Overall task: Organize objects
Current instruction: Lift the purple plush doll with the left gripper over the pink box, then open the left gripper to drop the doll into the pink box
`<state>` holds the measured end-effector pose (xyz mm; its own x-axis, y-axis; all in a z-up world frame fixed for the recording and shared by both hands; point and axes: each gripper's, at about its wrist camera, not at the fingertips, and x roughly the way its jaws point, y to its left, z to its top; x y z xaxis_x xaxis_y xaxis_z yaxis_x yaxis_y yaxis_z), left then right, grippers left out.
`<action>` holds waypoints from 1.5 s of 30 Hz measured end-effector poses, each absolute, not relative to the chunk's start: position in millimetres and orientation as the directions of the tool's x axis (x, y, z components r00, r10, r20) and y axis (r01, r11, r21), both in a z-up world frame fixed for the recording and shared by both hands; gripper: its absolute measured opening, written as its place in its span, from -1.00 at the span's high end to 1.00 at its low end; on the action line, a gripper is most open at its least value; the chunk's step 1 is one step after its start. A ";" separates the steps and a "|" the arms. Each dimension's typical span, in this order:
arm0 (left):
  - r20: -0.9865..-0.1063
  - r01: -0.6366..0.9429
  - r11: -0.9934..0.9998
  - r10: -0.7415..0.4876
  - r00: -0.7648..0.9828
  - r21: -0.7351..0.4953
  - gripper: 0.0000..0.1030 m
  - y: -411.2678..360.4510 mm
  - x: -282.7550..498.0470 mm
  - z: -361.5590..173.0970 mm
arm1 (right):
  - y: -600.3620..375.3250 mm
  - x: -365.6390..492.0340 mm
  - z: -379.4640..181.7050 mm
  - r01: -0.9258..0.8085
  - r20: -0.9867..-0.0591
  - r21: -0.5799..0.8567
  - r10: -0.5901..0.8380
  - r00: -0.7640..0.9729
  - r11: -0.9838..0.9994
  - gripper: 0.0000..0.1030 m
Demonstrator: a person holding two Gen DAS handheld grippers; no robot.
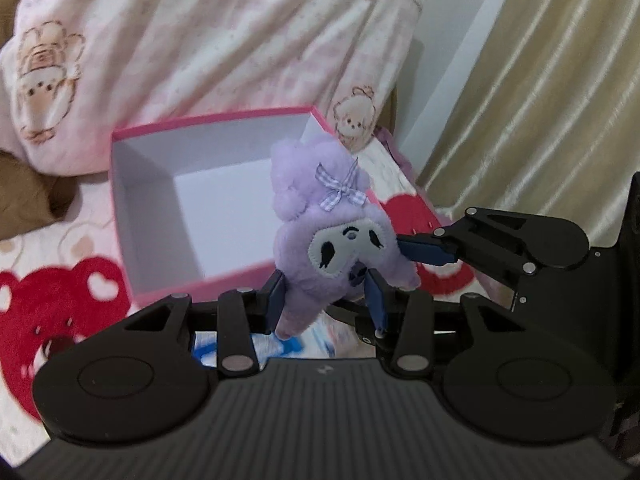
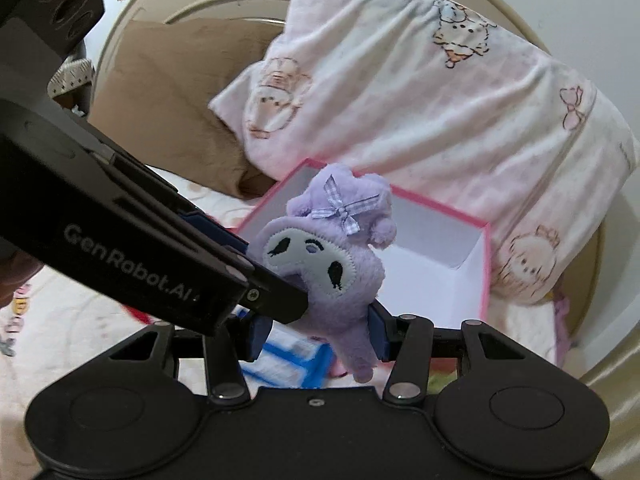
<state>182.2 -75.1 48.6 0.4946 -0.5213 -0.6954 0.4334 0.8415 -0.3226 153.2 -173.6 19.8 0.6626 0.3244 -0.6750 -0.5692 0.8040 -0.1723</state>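
Nearest us, our left gripper and right gripper both clamp the lower body of a purple plush toy, held in the air just short of the open pink box. We judge this the carrying step; next we must reach farther, over the empty white interior, and release it.

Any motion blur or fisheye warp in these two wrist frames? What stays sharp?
Left wrist: plush and left gripper sharp; pink box and red heart blanket smeared by motion. Right wrist: plush crisp, blue packet blurred, headboard bent by fisheye. Soft light, no glare.
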 end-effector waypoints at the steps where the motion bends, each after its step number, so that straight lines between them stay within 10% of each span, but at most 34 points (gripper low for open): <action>1: -0.694 0.428 0.842 -0.523 0.494 -0.330 0.21 -79.3 196.3 46.9 | -173.7 164.9 21.2 -0.573 -0.680 -0.181 0.319 0.660 0.799 -0.06; 23: -0.763 0.208 0.835 -0.550 0.340 -0.510 0.20 -122.0 386.4 -77.6 | -179.5 369.3 -63.9 -0.504 -0.900 -0.129 0.113 0.421 0.854 -0.05; 45: -0.835 0.138 0.900 -0.435 0.336 -0.413 0.37 -174.9 399.8 -98.6 | -171.1 316.8 -66.1 -0.499 -0.841 -0.215 0.101 0.531 0.840 0.09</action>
